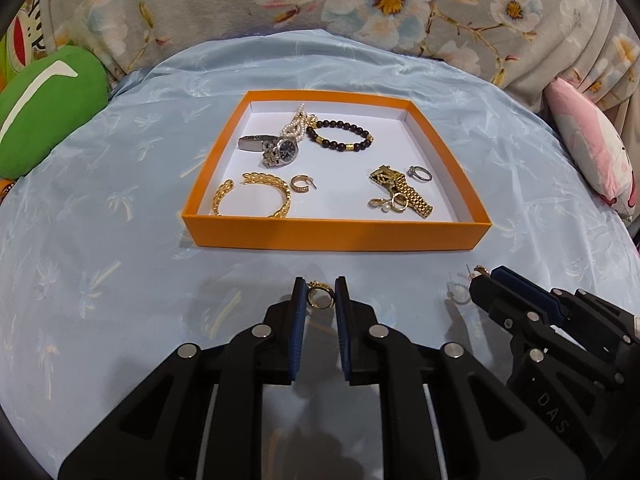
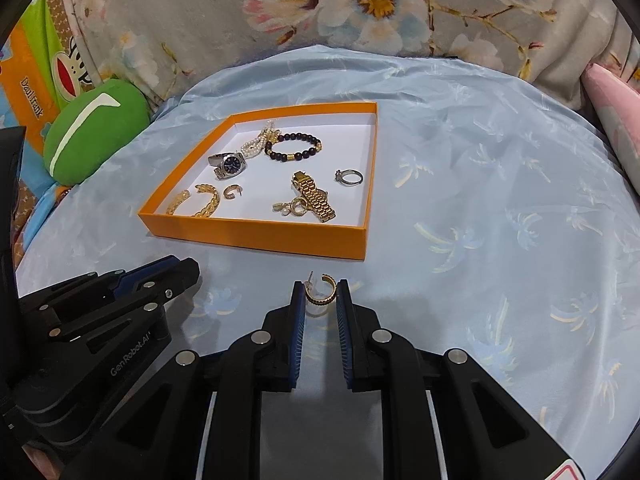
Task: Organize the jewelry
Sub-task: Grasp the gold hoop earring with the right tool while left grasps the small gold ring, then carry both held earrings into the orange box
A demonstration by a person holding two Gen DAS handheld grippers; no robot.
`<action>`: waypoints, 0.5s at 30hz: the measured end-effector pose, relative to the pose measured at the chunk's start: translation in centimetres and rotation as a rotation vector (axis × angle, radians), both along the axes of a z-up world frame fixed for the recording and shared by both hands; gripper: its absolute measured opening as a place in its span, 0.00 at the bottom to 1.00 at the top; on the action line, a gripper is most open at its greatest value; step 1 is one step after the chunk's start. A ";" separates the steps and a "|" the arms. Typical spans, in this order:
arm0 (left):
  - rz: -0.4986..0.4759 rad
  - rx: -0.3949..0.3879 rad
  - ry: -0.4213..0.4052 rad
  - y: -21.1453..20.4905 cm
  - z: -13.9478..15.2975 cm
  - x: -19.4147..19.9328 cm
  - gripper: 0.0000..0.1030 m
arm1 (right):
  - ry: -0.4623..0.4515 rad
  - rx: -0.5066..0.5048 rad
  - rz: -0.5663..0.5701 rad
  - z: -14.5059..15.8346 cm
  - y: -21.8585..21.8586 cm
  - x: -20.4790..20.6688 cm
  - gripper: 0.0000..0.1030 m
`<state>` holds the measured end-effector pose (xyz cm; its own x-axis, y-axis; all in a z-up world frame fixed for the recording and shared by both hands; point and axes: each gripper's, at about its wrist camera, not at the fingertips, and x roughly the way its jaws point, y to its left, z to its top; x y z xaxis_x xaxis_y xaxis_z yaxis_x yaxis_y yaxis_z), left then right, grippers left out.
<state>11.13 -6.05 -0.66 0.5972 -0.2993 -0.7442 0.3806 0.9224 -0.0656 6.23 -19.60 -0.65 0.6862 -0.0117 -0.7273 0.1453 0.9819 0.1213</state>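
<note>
An orange tray (image 1: 332, 233) (image 2: 256, 236) with a white floor lies on the blue cloth. It holds a silver watch (image 1: 276, 149), a pearl strand (image 1: 295, 126), a dark bead bracelet (image 1: 340, 137), a gold chain bracelet (image 1: 256, 196), a gold hoop earring (image 1: 299, 183), a gold watch (image 1: 404, 190) and a silver ring (image 1: 420, 173). My left gripper (image 1: 320, 296) is shut on a small gold hoop earring (image 1: 319, 295) in front of the tray. My right gripper (image 2: 321, 295) is shut on a gold C-shaped hoop earring (image 2: 320, 290), also in front of the tray.
A green cushion (image 1: 44, 108) lies at the left and a pink cushion (image 1: 592, 148) at the right. Floral fabric (image 1: 360, 0) hangs behind the cloth. The right gripper (image 1: 520, 308) shows at the left wrist view's right edge, close beside the left one.
</note>
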 end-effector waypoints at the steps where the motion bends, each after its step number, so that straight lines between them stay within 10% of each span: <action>1: 0.005 0.001 -0.001 0.2 0.0 -0.1 0.13 | -0.002 -0.001 0.001 0.1 0.0 -0.1 0.14; 15: 0.067 -0.016 0.007 2.6 0.0 -1.1 0.13 | -0.020 0.006 0.004 0.4 0.3 -1.3 0.14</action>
